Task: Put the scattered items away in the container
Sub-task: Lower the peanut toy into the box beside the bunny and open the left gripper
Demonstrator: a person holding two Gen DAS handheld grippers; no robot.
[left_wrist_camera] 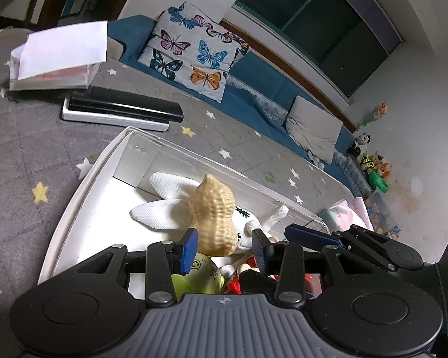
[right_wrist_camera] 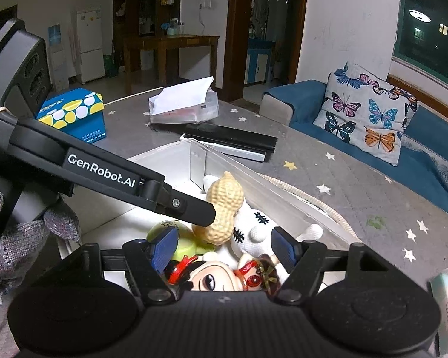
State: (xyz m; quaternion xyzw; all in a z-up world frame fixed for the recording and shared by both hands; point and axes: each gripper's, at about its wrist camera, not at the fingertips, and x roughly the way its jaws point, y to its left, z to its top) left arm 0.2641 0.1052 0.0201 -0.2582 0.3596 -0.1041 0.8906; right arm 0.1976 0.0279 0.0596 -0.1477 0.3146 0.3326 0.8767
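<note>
Peanut toy sits in container atop white plush, between L gripper pads, jaws apart, no contact seen. R gripper also spread, empty. Peanut prob rigid, light, glossy; grip at waist.

Left gripper poised over a filled white container.

Its blue-padded fingers stand apart, flanking the lower end of a peanut toy that lies on a white plush rabbit. A green toy and a doll in red sit below. Beyond, on the star-patterned tabletop, rest a black-and-white flat case and a tissue pack.
</note>
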